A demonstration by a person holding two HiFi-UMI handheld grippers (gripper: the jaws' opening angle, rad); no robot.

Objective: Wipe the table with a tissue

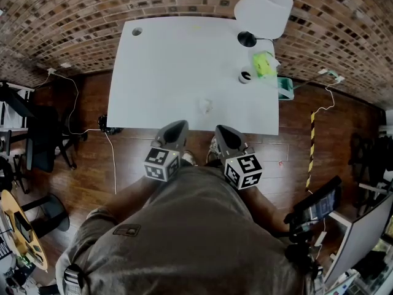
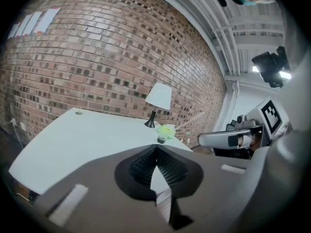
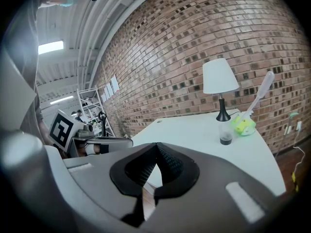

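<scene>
A small crumpled white tissue (image 1: 206,106) lies on the white table (image 1: 166,72), near its front edge. Both grippers are held side by side just in front of that edge, above the person's lap, pointing toward the table. My left gripper (image 1: 177,127) is shut with nothing between its jaws, and its pads meet at the tip in the left gripper view (image 2: 156,149). My right gripper (image 1: 221,130) is likewise shut and empty (image 3: 156,145). The tissue sits between and just beyond the two tips. Neither gripper view shows it.
At the table's back right stand a white lamp (image 1: 264,8), a small dark-bottomed cup (image 1: 245,77) and a green object (image 1: 264,63). A cable hole (image 1: 136,32) is at the back left. An office chair (image 1: 43,140) and floor cables lie left.
</scene>
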